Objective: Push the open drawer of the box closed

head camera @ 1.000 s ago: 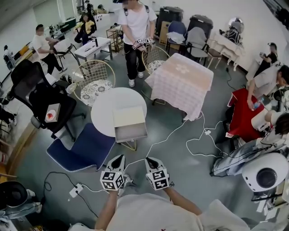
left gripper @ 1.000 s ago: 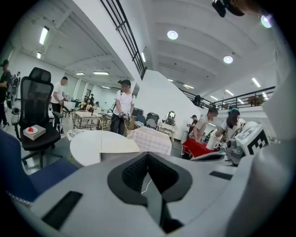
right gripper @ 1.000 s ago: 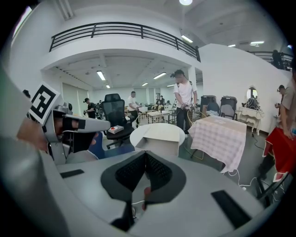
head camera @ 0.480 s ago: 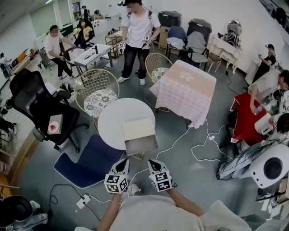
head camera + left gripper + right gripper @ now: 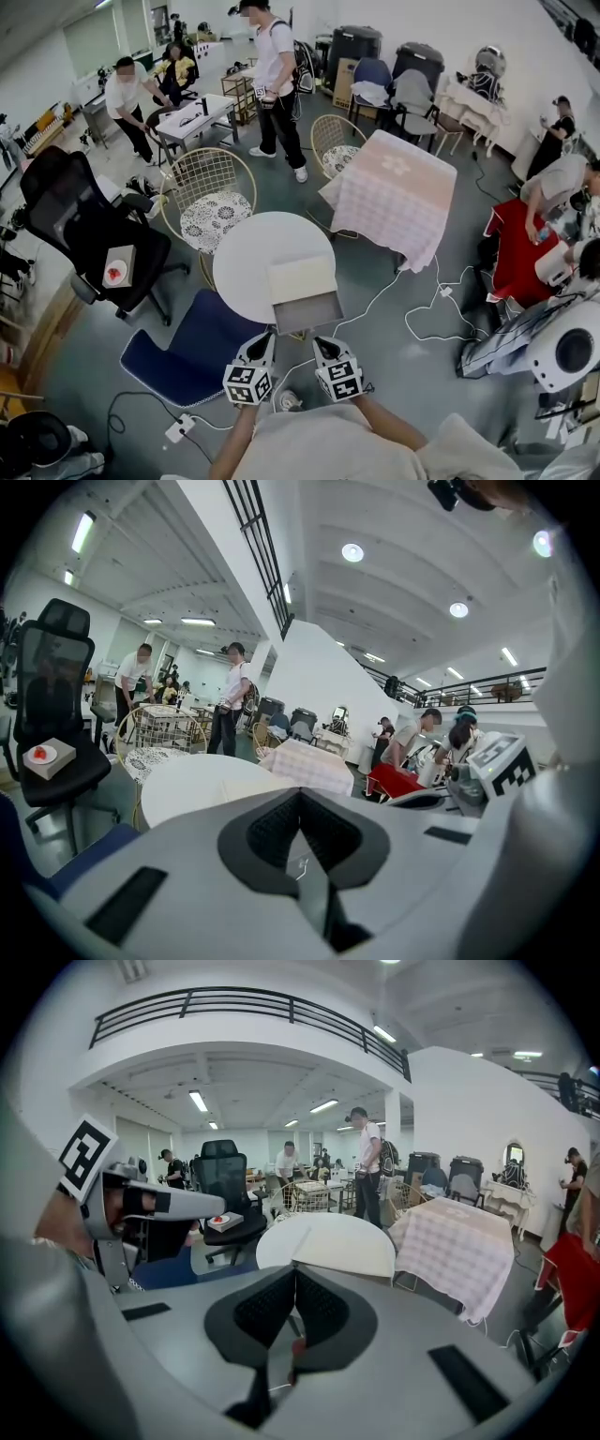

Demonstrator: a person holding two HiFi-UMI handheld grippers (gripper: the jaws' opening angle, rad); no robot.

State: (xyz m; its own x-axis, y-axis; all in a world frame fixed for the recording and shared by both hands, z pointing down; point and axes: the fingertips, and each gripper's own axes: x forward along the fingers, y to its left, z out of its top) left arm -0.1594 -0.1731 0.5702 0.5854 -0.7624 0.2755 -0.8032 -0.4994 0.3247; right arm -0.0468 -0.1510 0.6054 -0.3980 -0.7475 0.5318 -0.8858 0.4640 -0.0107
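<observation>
Just ahead, between left gripper (image 5: pixel 265 336) and right gripper (image 5: pixel 320 342): open drawer (image 5: pixel 307 312), jutting toward them from box (image 5: pixel 300 277) on round white table (image 5: pixel 246 251), slide axis pointing straight away. Both pressed together, empty. Right probably marginally nearer.

A grey floor (image 5: pixel 398 384) strewn with white cables (image 5: pixel 409 323) carries a black office chair (image 5: pixel 70 220), two wire chairs (image 5: pixel 208 187), a checked-cloth table (image 5: pixel 394 187) and a blue cushion (image 5: pixel 183 347); round ceiling lights (image 5: pixel 352 552) shine overhead, and a railed balcony (image 5: pixel 234 1002) curves above
</observation>
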